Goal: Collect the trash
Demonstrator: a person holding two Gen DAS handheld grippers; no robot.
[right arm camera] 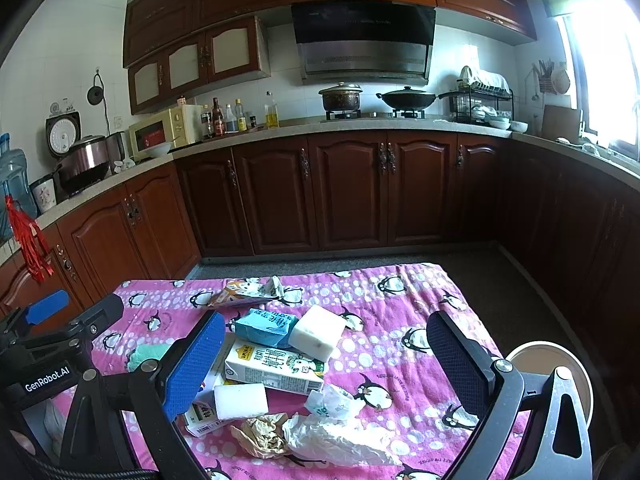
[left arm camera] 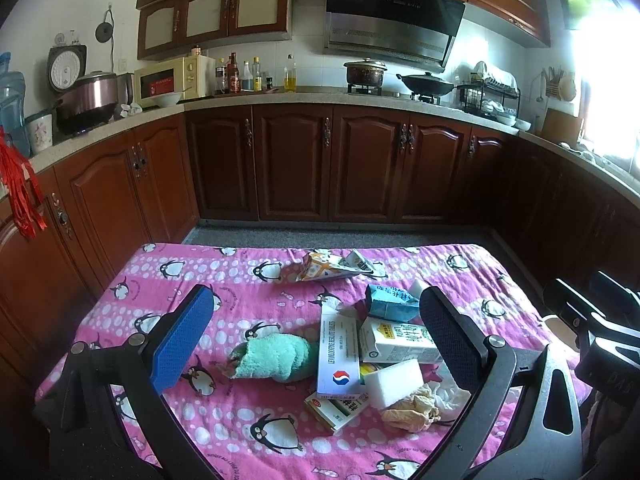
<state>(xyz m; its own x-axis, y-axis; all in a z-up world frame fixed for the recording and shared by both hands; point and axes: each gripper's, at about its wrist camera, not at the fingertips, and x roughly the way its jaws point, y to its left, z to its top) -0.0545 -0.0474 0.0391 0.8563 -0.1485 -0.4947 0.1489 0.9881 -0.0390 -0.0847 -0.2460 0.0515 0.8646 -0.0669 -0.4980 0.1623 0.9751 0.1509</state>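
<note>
Both grippers (left arm camera: 316,344) (right arm camera: 324,364) spread wide, holding nothing

A pink penguin-print cloth (left arm camera: 248,280) covers the tabletop; behind it dark wooden base cabinets (left arm camera: 292,164) run under a pale stone tabletop (left arm camera: 304,98) that wraps around the room; a cream microwave (left arm camera: 172,80) stands at the left corner, a white bowl (left arm camera: 166,99) just in front of it; a row of bottles (left arm camera: 240,76) stands beside the microwave; a lidded pot (left arm camera: 365,72) and a black wok (left arm camera: 427,83) sit on the stove burners beneath a steel range hood (left arm camera: 390,20); a dish rack (left arm camera: 491,96) stands to the right; a rice cooker (left arm camera: 86,100) sits at far left, near a blue water jug (left arm camera: 12,104); a red tassel (left arm camera: 22,192) hangs at the left edge; a round stool (right arm camera: 554,372) stands beside the cloth's right side.
</note>
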